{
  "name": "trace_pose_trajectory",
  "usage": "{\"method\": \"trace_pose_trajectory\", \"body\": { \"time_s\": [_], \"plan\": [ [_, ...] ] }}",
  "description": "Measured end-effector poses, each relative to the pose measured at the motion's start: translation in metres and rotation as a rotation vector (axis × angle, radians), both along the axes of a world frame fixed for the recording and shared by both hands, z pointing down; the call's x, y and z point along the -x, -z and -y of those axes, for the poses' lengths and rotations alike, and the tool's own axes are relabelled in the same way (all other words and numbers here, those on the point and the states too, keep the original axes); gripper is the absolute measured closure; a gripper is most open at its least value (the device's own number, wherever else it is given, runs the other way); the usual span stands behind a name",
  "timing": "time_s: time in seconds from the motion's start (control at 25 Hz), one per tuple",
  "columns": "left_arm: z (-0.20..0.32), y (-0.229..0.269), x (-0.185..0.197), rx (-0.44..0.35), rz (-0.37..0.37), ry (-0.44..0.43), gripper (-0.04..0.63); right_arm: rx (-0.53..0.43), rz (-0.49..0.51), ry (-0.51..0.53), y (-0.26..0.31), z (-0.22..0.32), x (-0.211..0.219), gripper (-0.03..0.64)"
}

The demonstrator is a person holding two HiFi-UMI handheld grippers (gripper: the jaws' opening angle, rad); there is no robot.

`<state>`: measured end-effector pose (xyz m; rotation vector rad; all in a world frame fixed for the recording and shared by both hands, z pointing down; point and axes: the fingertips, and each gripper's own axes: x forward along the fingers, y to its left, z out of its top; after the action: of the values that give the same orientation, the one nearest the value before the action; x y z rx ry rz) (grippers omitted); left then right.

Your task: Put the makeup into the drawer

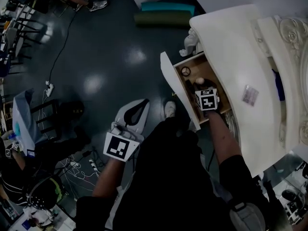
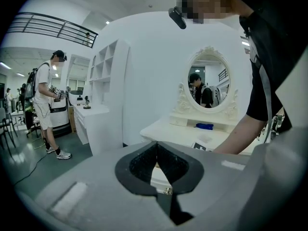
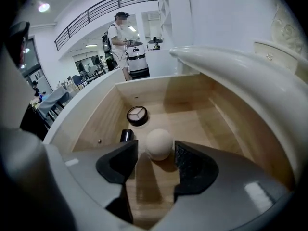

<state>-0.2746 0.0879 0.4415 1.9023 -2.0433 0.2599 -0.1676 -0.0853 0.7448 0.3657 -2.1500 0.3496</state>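
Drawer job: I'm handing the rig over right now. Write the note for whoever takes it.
Left gripper: shut, empty, held off to the side of the dresser.
Right gripper: open, inside the open drawer. The beige sponge lies on the drawer floor between its jaw tips, not pressed.
In the drawer: the sponge, a round compact, a small black item.
Done: those three are in.
To do: lift that gripper out. A clear packet and a blue item lie on the dresser top and may need to go in. Then probably shut the drawer.
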Motion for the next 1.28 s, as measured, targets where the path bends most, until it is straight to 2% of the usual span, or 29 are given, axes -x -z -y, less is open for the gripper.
{"method": "trace_pose_trajectory", "body": {
  "time_s": [0.52,0.72,0.84,1.0,1.28],
  "plan": [
    [0.007,0.008,-0.017,-0.017,0.012,-0.003,0.592,-0.023,0.061,0.007,0.024,0.004,-0.007,0.391],
    [0.009,0.014,-0.021,-0.038,0.02,-0.003,0.592,-0.02,0.122,0.019,0.052,-0.005,-0.003,0.394],
    [0.016,0.019,-0.024,-0.059,0.023,-0.003,0.592,-0.04,0.18,0.076,0.082,-0.019,0.002,0.417],
    [0.03,0.027,-0.031,-0.092,0.028,-0.008,0.592,-0.086,0.26,0.118,0.126,-0.026,0.003,0.489],
    [0.058,0.054,-0.051,-0.161,0.053,-0.019,0.592,-0.21,0.406,0.059,0.212,0.005,-0.029,0.558]
  ]
}}
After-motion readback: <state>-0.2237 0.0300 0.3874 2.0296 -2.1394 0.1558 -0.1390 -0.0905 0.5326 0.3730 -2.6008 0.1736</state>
